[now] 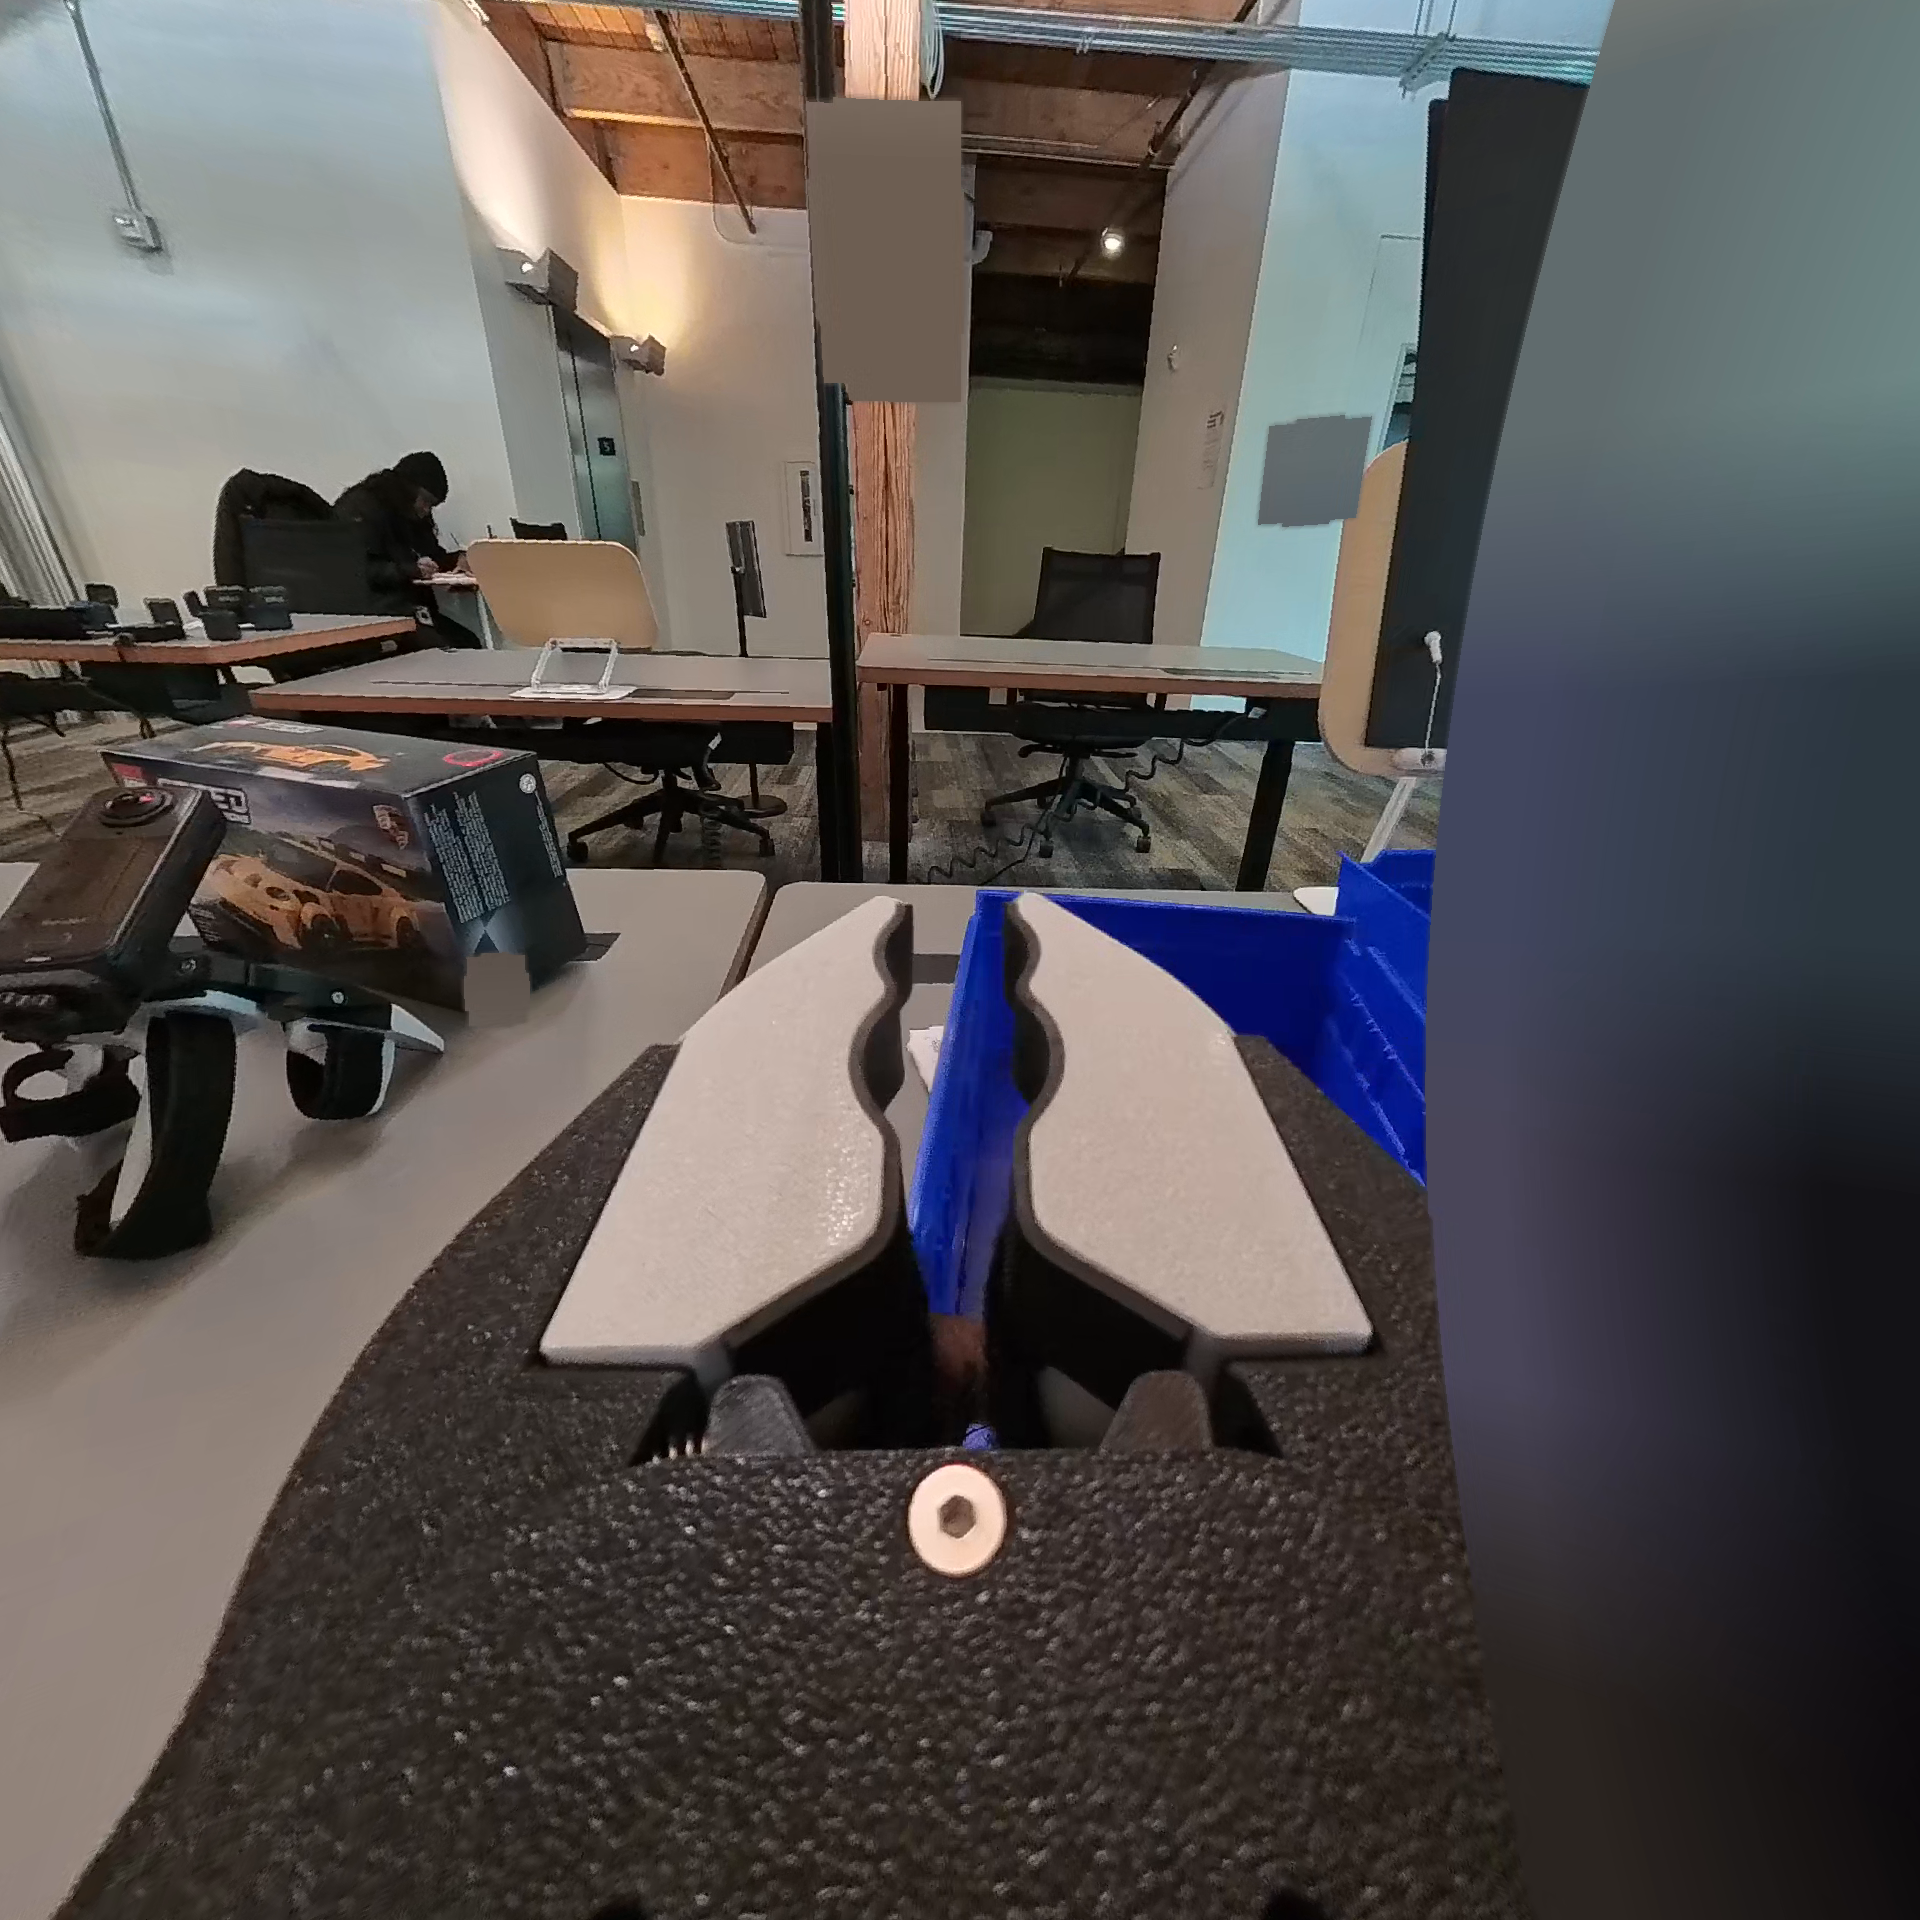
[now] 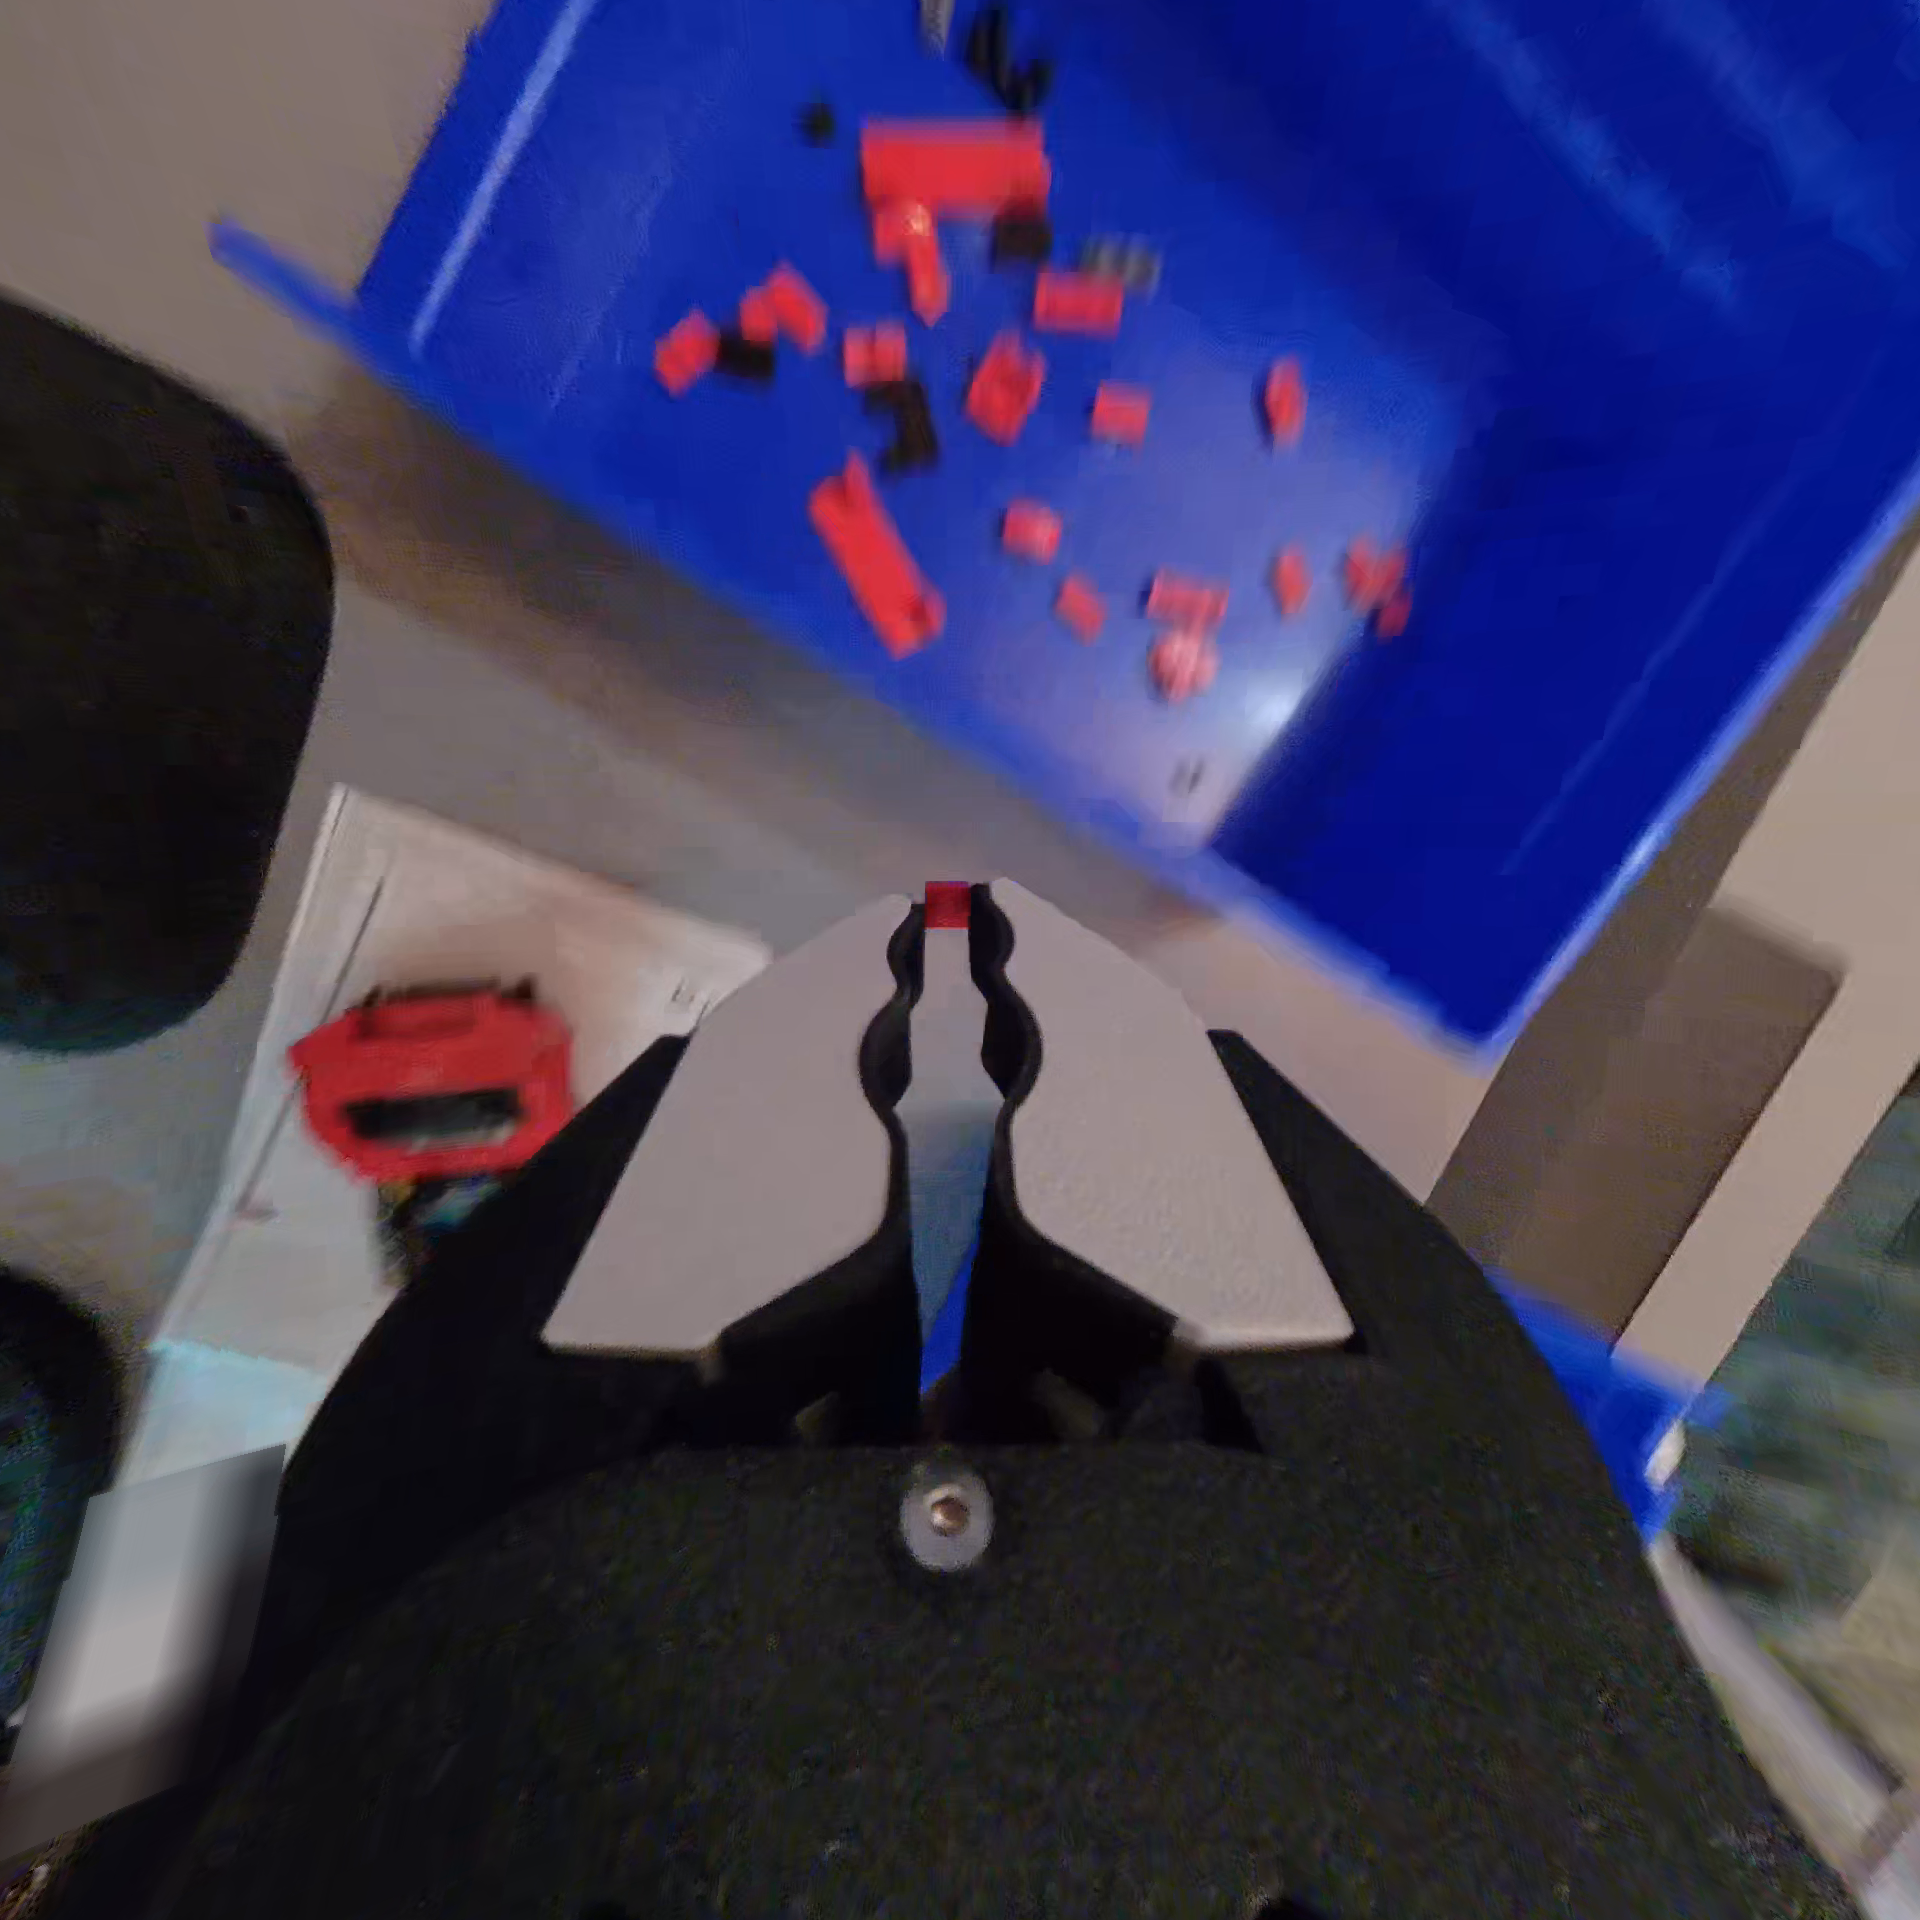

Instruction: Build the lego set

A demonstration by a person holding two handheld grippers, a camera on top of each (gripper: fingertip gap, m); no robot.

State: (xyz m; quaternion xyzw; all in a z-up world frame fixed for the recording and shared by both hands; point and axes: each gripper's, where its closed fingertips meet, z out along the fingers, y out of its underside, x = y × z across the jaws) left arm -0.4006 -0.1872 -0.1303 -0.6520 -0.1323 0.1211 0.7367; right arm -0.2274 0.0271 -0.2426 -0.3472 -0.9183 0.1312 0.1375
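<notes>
My right gripper [image 2: 948, 899] is shut on a small red brick [image 2: 945, 902] and holds it above the table, just short of the blue bin [image 2: 1455, 260]. Several loose red and black pieces [image 2: 997, 390] lie in the bin. A red, partly built model [image 2: 431, 1081] sits on a white booklet [image 2: 499, 935] to the left. In the left wrist view my left gripper [image 1: 961, 909] has its jaws drawn close on the blue bin's wall [image 1: 1195, 966] near its corner. A black mass [image 2: 145, 675] at the left of the right wrist view looks like the left gripper.
The set's box [image 1: 395, 852] and a black camera on a strapped stand [image 1: 104, 883] stand on the grey table at the left. A second blue bin [image 1: 1387, 935] is at the right. A dark blurred mass [image 1: 1683, 935] fills the right edge. Desks and chairs stand behind.
</notes>
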